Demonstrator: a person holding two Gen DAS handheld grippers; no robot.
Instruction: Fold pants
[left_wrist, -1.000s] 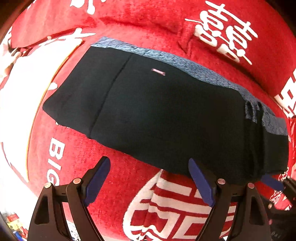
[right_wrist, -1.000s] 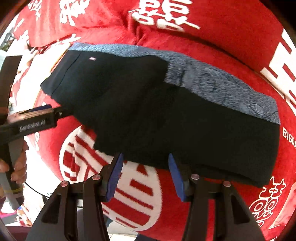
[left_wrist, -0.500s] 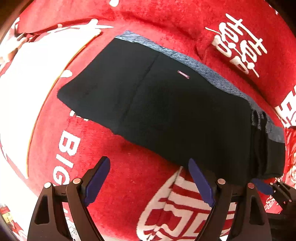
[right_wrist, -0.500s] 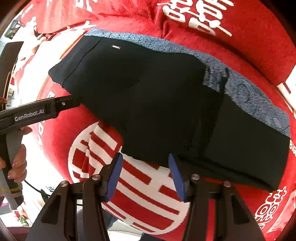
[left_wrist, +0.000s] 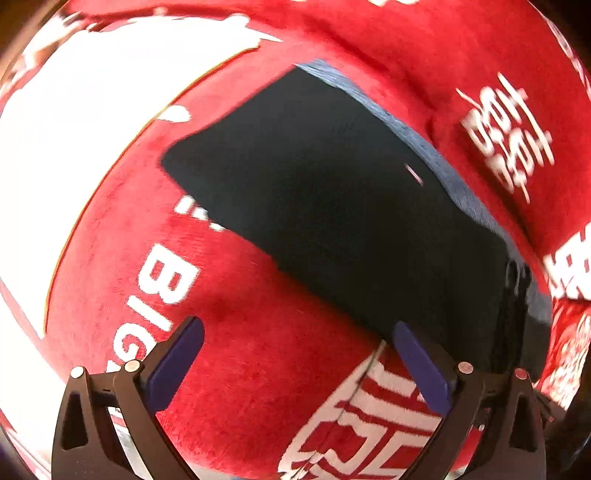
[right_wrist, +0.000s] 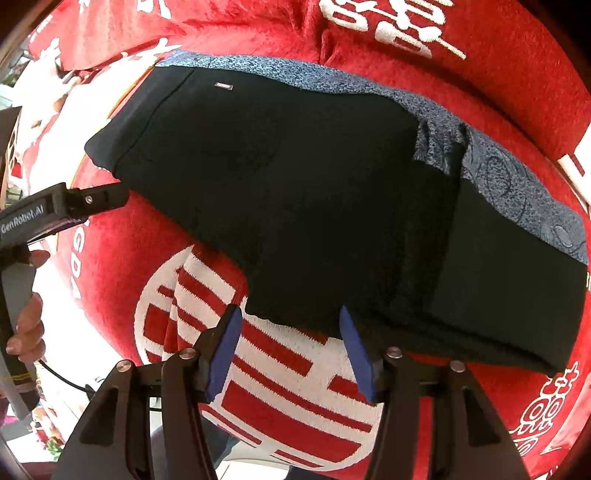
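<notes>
The pants (right_wrist: 295, 192) are black and lie folded on a red blanket (right_wrist: 122, 243). The blanket is fuzzy, with big white letters and signs on it and a round white and red sign (right_wrist: 280, 387) near the front edge. A blue-gray speckled cloth (right_wrist: 509, 184) peeks out along the far side of the pants. A tiny tag (right_wrist: 224, 86) sits near the top of the pants.

The left gripper (left_wrist: 295, 363) hangs over bare red blanket just in front of the pants. Its jaws are spread very wide and are opening. Nothing is between them. This view is a bit blurry.

The right gripper (right_wrist: 291, 347) is at the near edge of the pants, over the round sign. Its jaws are part way apart and are opening. The edge of the pants lies between the tips, but the blue pads (right_wrist: 354, 350) do not squeeze it.

At the left of the right view, a hand (right_wrist: 27, 321) holds the handle of the other gripper. Little of the room shows past the blanket; it is bright and hard to make out.
</notes>
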